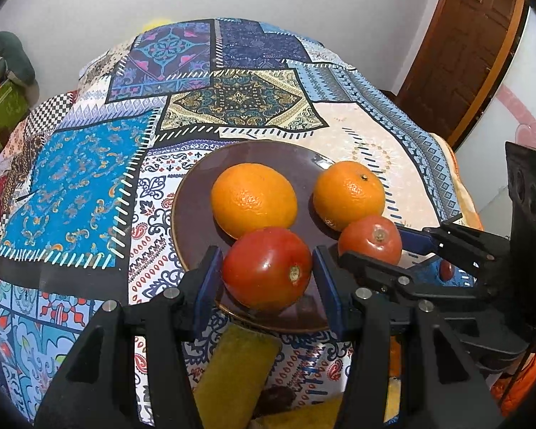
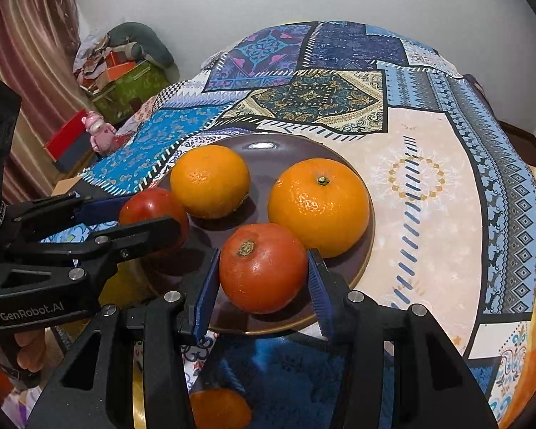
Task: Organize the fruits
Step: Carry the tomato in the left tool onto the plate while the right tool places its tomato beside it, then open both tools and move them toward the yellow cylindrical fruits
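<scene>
A dark brown plate (image 1: 196, 196) (image 2: 296, 146) on the patchwork tablecloth holds two oranges (image 1: 253, 200) (image 1: 348, 195) and two tomatoes. My left gripper (image 1: 266, 271) is shut on the larger tomato (image 1: 266, 268) over the plate's near edge; it also shows in the right wrist view (image 2: 153, 211). My right gripper (image 2: 264, 271) is shut on the smaller tomato (image 2: 262, 268) (image 1: 370, 237) beside the right orange (image 2: 318, 205). The left orange (image 2: 209, 180) sits behind.
A yellow object (image 1: 236, 371) lies below my left gripper. Another orange (image 2: 219, 409) lies under my right gripper. Boxes and a pink toy (image 2: 98, 130) stand left of the table. A wooden door (image 1: 461, 46) is at right.
</scene>
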`<action>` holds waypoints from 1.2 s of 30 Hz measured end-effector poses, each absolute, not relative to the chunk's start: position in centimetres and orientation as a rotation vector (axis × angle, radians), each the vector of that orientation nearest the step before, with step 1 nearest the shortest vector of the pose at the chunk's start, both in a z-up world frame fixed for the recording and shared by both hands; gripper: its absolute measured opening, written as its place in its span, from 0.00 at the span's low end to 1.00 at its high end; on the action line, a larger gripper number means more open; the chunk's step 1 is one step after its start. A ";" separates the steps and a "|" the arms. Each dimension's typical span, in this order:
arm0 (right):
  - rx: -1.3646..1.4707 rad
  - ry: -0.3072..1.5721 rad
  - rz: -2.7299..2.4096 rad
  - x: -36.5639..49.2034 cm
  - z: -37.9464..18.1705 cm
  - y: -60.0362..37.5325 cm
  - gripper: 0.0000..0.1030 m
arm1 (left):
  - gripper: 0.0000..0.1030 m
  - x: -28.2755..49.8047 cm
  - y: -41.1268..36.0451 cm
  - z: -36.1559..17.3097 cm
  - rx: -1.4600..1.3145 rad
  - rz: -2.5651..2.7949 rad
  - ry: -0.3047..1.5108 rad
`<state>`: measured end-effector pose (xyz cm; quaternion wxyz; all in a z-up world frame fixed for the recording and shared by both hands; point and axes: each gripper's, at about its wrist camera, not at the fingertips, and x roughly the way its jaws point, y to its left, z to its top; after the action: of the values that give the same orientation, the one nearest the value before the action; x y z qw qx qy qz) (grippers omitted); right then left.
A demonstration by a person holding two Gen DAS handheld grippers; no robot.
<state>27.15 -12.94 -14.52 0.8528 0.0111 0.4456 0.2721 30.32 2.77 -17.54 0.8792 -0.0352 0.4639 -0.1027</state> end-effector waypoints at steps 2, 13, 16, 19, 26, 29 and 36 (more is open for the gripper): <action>0.037 0.941 0.576 27.3 -14.5 -12.9 0.43 | 0.50 30.4 2.9 -17.6 -0.083 -0.213 0.970; 0.017 0.920 0.581 27.2 -14.0 -12.3 0.45 | 0.51 30.1 3.1 -16.8 -0.089 -0.212 0.944; 0.003 0.904 0.579 26.9 -13.4 -12.3 0.45 | 0.51 29.7 3.2 -16.1 -0.089 -0.208 0.931; 0.000 0.887 0.566 26.4 -12.6 -12.8 0.47 | 0.51 29.0 3.4 -15.2 -0.091 -0.194 0.911; 0.033 0.838 0.525 24.7 -10.0 -15.2 0.48 | 0.51 26.3 3.4 -12.6 -0.077 -0.185 0.864; 0.033 0.810 0.508 23.7 -8.7 -16.3 0.48 | 0.53 24.9 3.2 -11.6 -0.071 -0.187 0.848; 0.048 0.755 0.471 20.7 -6.6 -18.9 0.52 | 0.59 21.8 2.4 -9.9 -0.071 -0.198 0.819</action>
<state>20.75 -18.95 -6.57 0.9023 0.0231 0.3653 0.2278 21.81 2.41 -9.91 0.9119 -0.0346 0.3975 -0.0959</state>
